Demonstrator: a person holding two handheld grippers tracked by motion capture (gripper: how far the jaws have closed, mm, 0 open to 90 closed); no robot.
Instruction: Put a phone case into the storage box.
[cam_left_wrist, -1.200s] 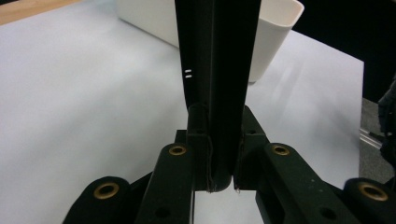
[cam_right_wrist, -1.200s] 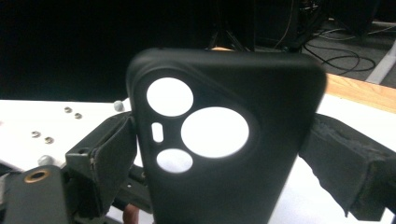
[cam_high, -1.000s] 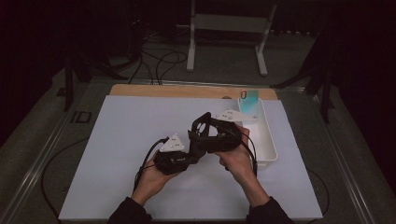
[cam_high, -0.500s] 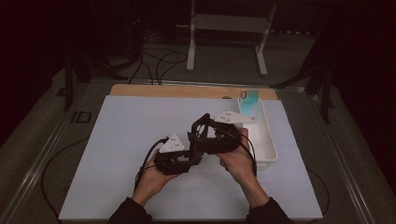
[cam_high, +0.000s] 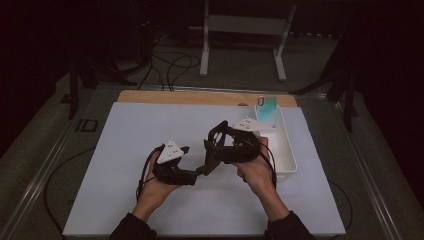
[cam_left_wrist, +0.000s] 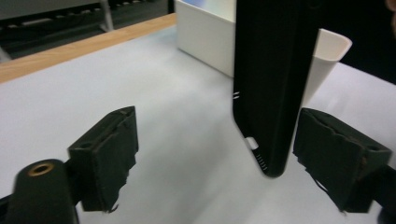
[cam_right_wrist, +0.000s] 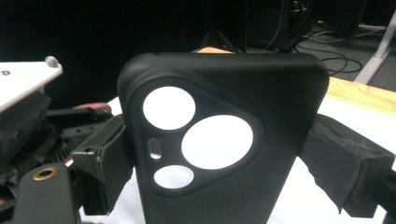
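Note:
A black phone case (cam_high: 215, 146) with round camera cut-outs stands upright over the white mat (cam_high: 125, 200). My right gripper (cam_high: 218, 150) is shut on the case (cam_right_wrist: 224, 140), its pads (cam_right_wrist: 343, 163) pressing the two long edges. My left gripper (cam_high: 199, 172) points right at the case's lower end. In the left gripper view the case (cam_left_wrist: 271, 84) hangs between the pads (cam_left_wrist: 112, 149), close to the right one, with a gap at both sides. The left gripper (cam_left_wrist: 224, 158) has just been opening and now stands open around the case.
A white bin (cam_high: 284, 150) sits at the mat's right side, just behind my right hand, with a teal phone (cam_high: 266, 107) leaning at its far end. A wooden strip (cam_high: 165, 96) runs along the mat's far edge. Cables and a stand lie beyond.
The left gripper's jaws have spread apart and let go of the case's lower end, and that hand has drawn a little to the left. The right gripper still holds the case in place.

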